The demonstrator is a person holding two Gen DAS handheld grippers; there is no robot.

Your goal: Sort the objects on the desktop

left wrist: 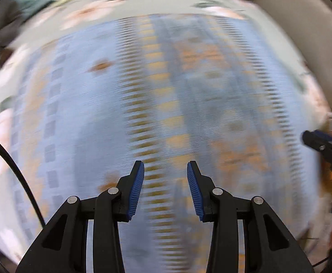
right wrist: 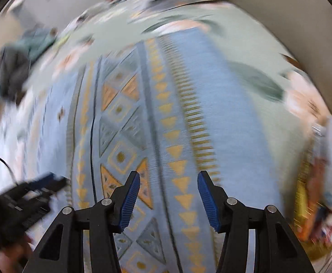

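Both views were smeared by blur, and each looked steeply down on a pale blue woven cloth with orange triangles and dark comb-like stripes [right wrist: 172,118] spread over a pale green floral-patterned cover [right wrist: 252,45] on the counter. The left hand-held gripper [left wrist: 165,170] hung over the middle of that cloth with its blue ribbed pads [left wrist: 136,188] parted and nothing between them. The right hand-held gripper [right wrist: 168,179] likewise had its jaws apart and empty above the band of triangles. In the left wrist view the right one showed as a black and blue tip at the right edge; in the right wrist view the left one lay low at the left edge, blurred. A heap of crumpled grey-green fabric [right wrist: 18,68] sat at the far left of the counter. A blurred cluster of colourful packets and white plastic [right wrist: 320,182], too smeared to identify singly, lay at the cloth's right edge, well apart from both grippers.
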